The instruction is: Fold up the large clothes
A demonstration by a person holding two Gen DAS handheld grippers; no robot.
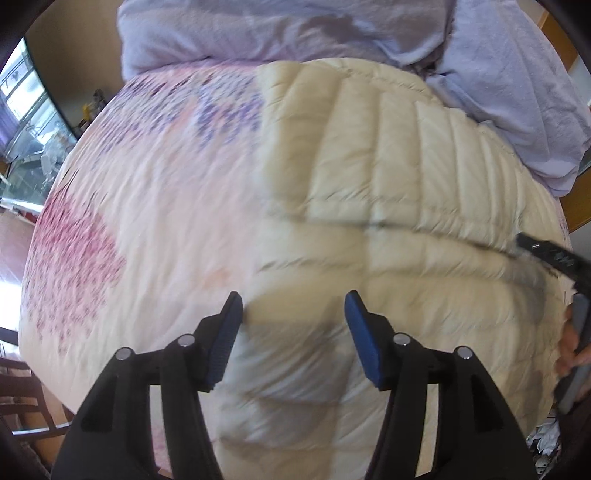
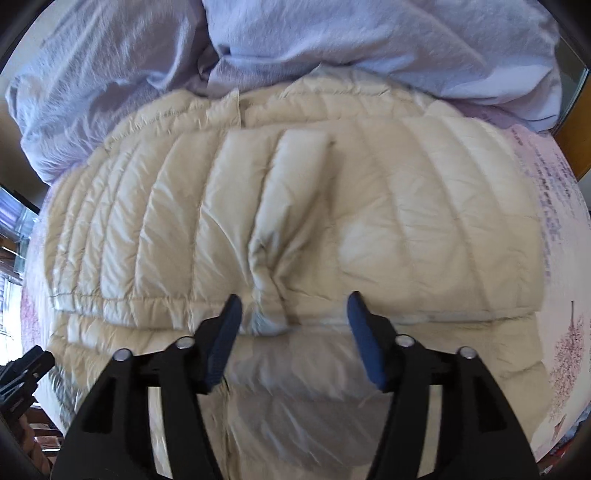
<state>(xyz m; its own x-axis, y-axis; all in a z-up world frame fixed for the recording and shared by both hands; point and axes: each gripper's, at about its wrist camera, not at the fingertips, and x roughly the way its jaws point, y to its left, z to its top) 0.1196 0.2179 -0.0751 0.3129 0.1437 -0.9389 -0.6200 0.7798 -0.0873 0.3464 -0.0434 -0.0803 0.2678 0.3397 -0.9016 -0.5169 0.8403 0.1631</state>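
A cream quilted down jacket (image 1: 388, 192) lies spread flat on a bed; it fills the right wrist view (image 2: 295, 206) too. My left gripper (image 1: 293, 306) is open and empty, hovering over the jacket's left edge. My right gripper (image 2: 293, 308) is open and empty, above a horizontal seam where a puckered fold (image 2: 266, 288) of the jacket bunches up. The right gripper also shows at the right edge of the left wrist view (image 1: 550, 254), and the left gripper at the lower left of the right wrist view (image 2: 26, 369).
The bed has a pink floral sheet (image 1: 147, 221). A lilac duvet (image 1: 295, 29) is heaped along the far side, touching the jacket's far edge (image 2: 332, 40). A dark wooden chair (image 1: 26, 398) stands at the lower left, by a window (image 1: 22, 110).
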